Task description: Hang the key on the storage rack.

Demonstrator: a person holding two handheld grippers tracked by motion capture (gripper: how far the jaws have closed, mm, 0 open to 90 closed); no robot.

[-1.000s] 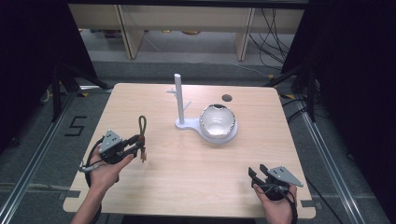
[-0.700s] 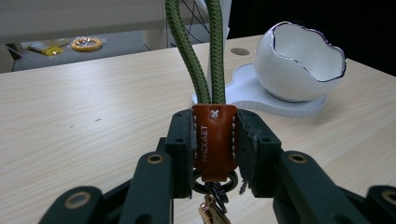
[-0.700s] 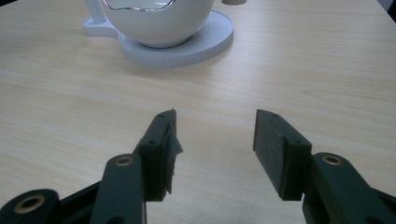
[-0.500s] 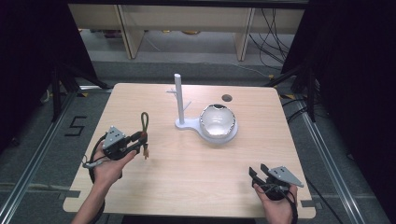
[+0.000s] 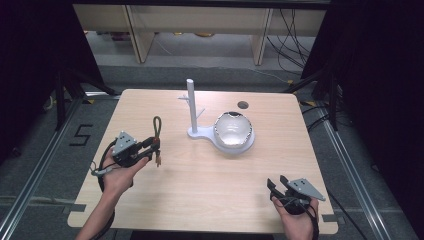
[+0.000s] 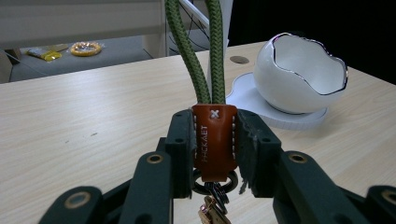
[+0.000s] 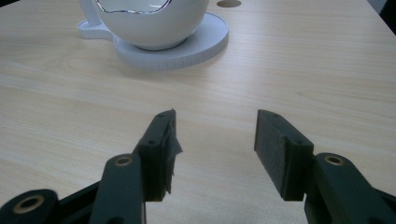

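My left gripper (image 5: pixel 152 145) (image 6: pixel 214 140) is shut on the brown leather tab (image 6: pixel 214 140) of a key strap. The strap's green rope loop (image 5: pixel 157 125) (image 6: pixel 196 51) stands up above the jaws, and a metal ring with a brass clip (image 6: pixel 212 210) hangs below them. I hold it above the left part of the table. A white stand with an upright post (image 5: pixel 191 102) and an egg-shaped white bowl (image 5: pixel 233 129) (image 6: pixel 303 74) (image 7: pixel 152 21) sits at mid table, to the right of the strap. My right gripper (image 5: pixel 277 184) (image 7: pixel 215 140) rests open near the front right corner, nothing between its pads.
The wooden table (image 5: pixel 210 175) has a small round hole (image 5: pixel 243 105) near its far edge behind the bowl. Small pegs (image 5: pixel 185 98) branch off the post. Shelving and cables lie on the floor beyond the table.
My left hand has shifted a little to the right and forward with the strap, toward the stand. The right gripper has stayed put.
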